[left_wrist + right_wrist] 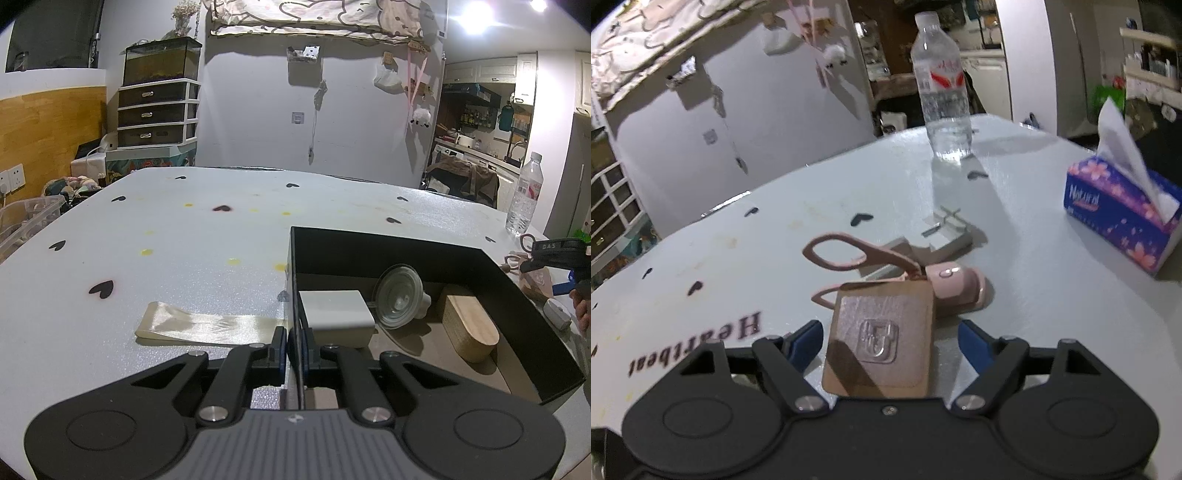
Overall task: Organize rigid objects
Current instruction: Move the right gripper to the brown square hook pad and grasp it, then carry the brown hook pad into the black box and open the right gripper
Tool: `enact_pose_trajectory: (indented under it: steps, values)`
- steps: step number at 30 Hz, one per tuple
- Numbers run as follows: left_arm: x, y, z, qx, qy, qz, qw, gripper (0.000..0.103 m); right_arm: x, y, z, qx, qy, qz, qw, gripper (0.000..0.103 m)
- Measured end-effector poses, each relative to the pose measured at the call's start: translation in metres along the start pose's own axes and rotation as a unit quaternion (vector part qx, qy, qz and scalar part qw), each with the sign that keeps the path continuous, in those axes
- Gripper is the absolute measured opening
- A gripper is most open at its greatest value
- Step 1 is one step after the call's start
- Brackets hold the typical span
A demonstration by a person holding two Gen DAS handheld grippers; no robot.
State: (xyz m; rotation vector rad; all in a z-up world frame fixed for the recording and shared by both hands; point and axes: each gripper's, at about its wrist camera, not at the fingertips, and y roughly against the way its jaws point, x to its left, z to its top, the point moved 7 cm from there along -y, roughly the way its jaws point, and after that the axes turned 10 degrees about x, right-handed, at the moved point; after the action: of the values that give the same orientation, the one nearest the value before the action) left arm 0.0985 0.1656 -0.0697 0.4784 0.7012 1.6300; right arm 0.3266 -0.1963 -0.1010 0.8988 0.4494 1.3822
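Note:
A black open box (388, 245) stands on the white table. Inside it lie a white block (334, 312), a clear round suction cup (399, 301) and an oval wooden piece (469, 328). My left gripper (293, 345) is shut on the box's left wall near its front corner. In the right wrist view, a brown card with a clear adhesive hook (882, 336) lies between the blue pads of my right gripper (892, 345). That gripper is open, with a gap at each side of the card. Pink scissors (849, 253) and a small pink device (955, 282) lie just beyond the card.
A cream ribbon (207, 325) lies left of the box. White plastic pieces (947, 230), a water bottle (943, 88) and a blue tissue box (1123, 218) stand farther back on the right. The table (184, 236) has heart prints.

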Motion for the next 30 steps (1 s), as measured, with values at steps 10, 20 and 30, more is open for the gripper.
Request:
enact_pose_trajectory:
  steps: [10,20,30]
  values:
    - [0.000,0.000,0.000,0.000,0.000,0.000,1.0000,0.008,0.015,-0.008,0.001,0.006,0.028,-0.027,0.999,0.067]
    - [-0.001,-0.002,-0.001,0.002,0.000,0.000,1.0000,0.008,0.026,0.022,-0.012,0.005,0.087,0.038,0.995,0.066]
    - [-0.001,-0.005,-0.002,0.007,0.004,-0.003,1.0000,0.008,0.068,0.107,-0.037,0.009,0.124,0.188,0.974,0.066]
